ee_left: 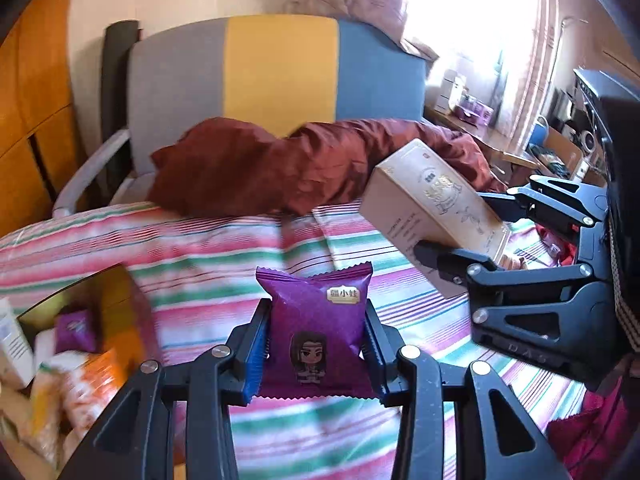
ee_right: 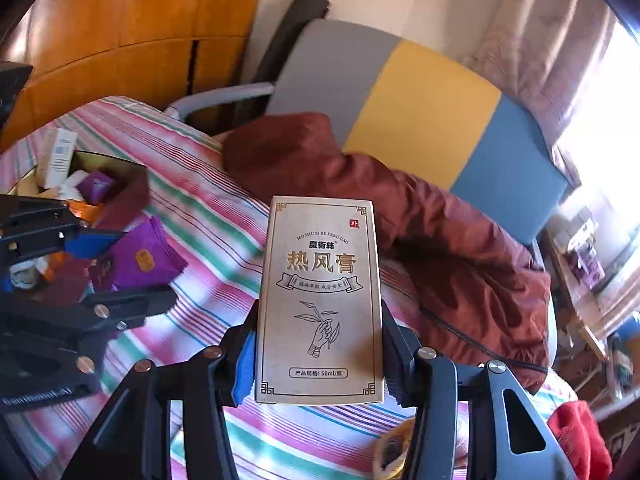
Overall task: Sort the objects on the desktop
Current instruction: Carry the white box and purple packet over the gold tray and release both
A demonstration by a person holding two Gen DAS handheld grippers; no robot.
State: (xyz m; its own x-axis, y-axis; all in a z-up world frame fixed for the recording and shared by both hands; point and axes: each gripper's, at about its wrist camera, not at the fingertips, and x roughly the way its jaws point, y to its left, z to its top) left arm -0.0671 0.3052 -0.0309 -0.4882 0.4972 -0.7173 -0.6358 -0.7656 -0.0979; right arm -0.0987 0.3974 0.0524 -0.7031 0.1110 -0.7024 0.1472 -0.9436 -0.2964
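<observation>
Two grippers are loaded at once as we look over a bed covered in a striped sheet (ee_left: 224,248). Our left gripper (ee_left: 316,344) is clamped on a purple snack packet (ee_left: 316,320) with a cartoon figure printed on it, held upright between the blue-padded fingers (ee_left: 256,356) above the sheet. Our right gripper (ee_right: 318,356) grips a beige ointment box (ee_right: 320,300) by its lower sides, the gold-lettered front facing the camera; in the left wrist view that box (ee_left: 432,204) hangs tilted in the air to the right of the packet, well apart from it. At the left edge of the bed sits an open box of sorted items (ee_left: 52,352), holding another purple packet (ee_left: 76,330), an orange packet and a white carton. A maroon cushion (ee_left: 304,164) lies beyond, against a grey, yellow and blue chair back (ee_left: 280,68).
</observation>
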